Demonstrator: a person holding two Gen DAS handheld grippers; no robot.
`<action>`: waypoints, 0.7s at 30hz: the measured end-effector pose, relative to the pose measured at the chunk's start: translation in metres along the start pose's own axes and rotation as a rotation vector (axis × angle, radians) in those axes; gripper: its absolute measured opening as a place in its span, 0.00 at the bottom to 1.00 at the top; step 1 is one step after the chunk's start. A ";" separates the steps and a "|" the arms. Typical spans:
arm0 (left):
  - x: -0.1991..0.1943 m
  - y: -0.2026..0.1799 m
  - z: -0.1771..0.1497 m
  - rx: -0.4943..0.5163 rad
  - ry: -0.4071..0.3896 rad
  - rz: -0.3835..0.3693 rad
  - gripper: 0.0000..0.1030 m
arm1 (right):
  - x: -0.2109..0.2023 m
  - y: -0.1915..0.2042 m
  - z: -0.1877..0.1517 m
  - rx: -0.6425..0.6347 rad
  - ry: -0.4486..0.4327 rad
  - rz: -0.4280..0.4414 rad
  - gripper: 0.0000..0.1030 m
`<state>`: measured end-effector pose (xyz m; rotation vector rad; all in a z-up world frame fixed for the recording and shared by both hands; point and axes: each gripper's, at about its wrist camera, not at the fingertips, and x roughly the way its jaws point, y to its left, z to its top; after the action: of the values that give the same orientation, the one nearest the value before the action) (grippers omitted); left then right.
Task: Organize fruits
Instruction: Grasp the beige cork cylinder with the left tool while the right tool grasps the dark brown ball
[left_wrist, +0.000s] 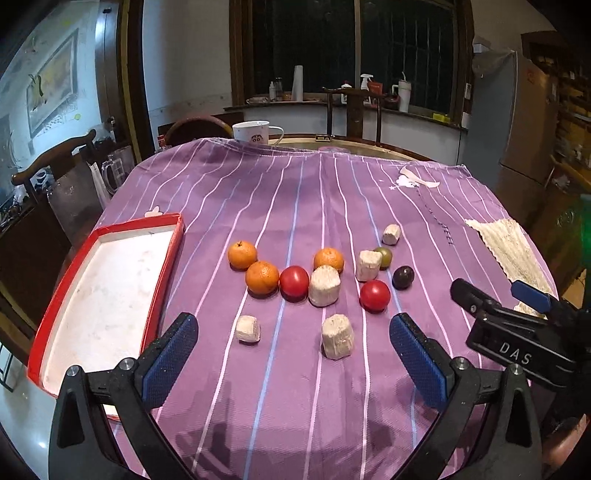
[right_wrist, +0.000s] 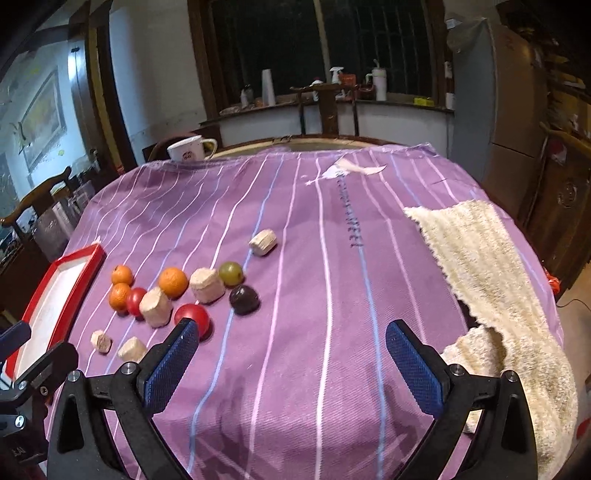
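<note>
Three oranges, two red tomatoes, a green fruit and a dark plum lie clustered on the purple striped cloth. Several pale chunks lie among them. A red-rimmed tray with a bare white floor sits to the left. My left gripper hovers open just short of the cluster, holding nothing. My right gripper is open and holds nothing, to the right of the fruits, near one tomato.
A cream knitted towel drapes over the table's right edge. A white mug stands at the far edge. Wooden chairs ring the table, and a fridge stands at the right.
</note>
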<state>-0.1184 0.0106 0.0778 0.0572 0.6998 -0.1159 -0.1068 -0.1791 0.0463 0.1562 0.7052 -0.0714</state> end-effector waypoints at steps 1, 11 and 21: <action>0.000 -0.001 -0.001 0.009 0.000 0.005 1.00 | 0.001 0.002 -0.001 -0.006 0.003 -0.002 1.00; 0.006 -0.001 -0.004 0.023 0.012 -0.010 1.00 | 0.002 0.011 -0.005 -0.026 -0.017 0.007 1.00; 0.025 0.035 -0.001 0.017 0.002 0.090 1.00 | 0.010 -0.008 0.003 0.005 0.032 0.022 0.99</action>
<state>-0.0960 0.0434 0.0617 0.1051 0.6972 -0.0353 -0.0978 -0.1873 0.0409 0.1706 0.7354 -0.0497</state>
